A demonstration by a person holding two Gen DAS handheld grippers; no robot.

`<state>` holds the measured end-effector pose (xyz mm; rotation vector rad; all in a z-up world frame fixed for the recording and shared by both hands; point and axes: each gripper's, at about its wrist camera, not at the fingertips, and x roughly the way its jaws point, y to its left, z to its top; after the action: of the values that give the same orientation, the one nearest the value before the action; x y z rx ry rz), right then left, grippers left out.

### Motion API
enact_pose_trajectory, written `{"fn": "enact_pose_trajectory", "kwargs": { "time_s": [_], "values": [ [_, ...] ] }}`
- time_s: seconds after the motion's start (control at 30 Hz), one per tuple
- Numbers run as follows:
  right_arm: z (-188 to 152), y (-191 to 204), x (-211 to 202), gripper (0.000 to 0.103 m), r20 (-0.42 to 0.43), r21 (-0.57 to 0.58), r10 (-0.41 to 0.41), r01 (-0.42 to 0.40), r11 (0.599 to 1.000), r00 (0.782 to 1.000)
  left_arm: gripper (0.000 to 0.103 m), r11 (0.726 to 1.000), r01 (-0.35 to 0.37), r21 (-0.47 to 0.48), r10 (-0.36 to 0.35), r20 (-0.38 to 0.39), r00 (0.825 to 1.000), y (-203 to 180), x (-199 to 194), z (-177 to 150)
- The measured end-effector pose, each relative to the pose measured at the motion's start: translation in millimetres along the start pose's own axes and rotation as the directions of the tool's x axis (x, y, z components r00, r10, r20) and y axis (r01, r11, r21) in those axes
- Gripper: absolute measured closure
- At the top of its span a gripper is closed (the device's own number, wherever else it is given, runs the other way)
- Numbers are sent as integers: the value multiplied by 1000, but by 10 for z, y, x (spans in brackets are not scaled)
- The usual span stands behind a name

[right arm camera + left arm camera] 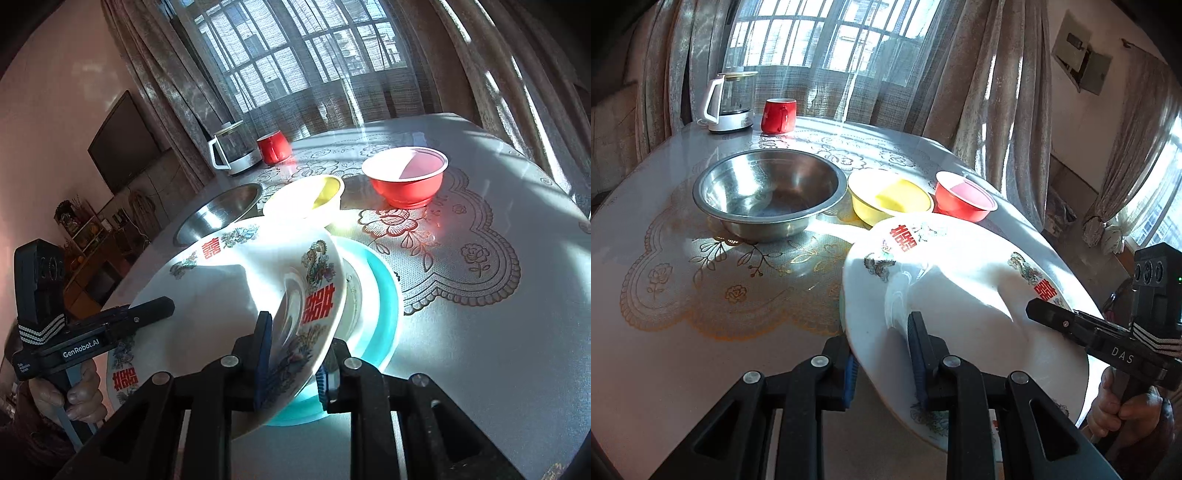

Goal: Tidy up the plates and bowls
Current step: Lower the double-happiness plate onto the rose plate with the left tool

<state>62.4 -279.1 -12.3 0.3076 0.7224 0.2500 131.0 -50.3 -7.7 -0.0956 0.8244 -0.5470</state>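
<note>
A large white plate (964, 295) with red characters and dragon prints is held tilted above the table by both grippers. My left gripper (884, 363) straddles its near left rim, one finger each side. My right gripper (295, 363) straddles the opposite rim (258, 280) and also shows in the left wrist view (1071, 323). Under the plate lie a teal plate (384, 295) and a smaller white plate (352, 291). A steel bowl (768, 192), a yellow bowl (890, 199) and a red bowl (964, 197) stand behind.
A glass kettle (729, 103) and a red mug (778, 115) stand at the far edge of the round table (665, 350), by the curtains. A lace mat (461, 251) covers the table's middle. The table edge drops off to the right in the left wrist view.
</note>
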Motion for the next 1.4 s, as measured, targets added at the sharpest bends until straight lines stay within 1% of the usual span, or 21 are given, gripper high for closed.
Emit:
{"fn": "enact_pose_trajectory", "kwargs": {
  "time_s": [0.23, 0.47, 0.6, 0.83, 1.07, 1.17, 1.27, 1.37, 1.4],
  "values": [
    [32, -164, 104, 81, -8, 1, -71, 71, 997, 997, 78, 1000, -3, -3, 3, -39, 999, -39, 276, 34],
    [13, -237, 174, 81, -24, 17, -82, 82, 996, 996, 78, 1000, -9, -13, 8, -54, 998, -20, 359, 18],
    [7, -231, 227, 80, -24, 5, -103, 103, 995, 994, 78, 999, -41, 1, 41, -42, 998, -43, 375, 32],
    [9, -229, 267, 79, -26, -7, -116, 116, 993, 993, 78, 999, -50, -3, 50, -40, 998, -40, 375, 27],
    [2, -211, 293, 78, -37, 1, -126, 126, 992, 991, 77, 995, -98, -3, 98, -28, 995, -101, 339, -3],
    [-7, -227, 287, 77, -35, 23, -114, 115, 993, 993, 77, 995, -99, -1, 99, -27, 995, -107, 323, -16],
    [-16, -213, 280, 76, -32, 23, -122, 122, 992, 992, 77, 995, -100, -11, 99, -26, 995, -102, 301, -21],
    [-22, -210, 242, 76, -36, 36, -117, 118, 992, 993, 77, 995, -96, -28, 96, -5, 995, -81, 238, -36],
    [-28, -208, 219, 75, -33, 40, -112, 113, 993, 993, 77, 995, -95, -37, 95, 1, 995, -65, 212, -41]
  ]
}}
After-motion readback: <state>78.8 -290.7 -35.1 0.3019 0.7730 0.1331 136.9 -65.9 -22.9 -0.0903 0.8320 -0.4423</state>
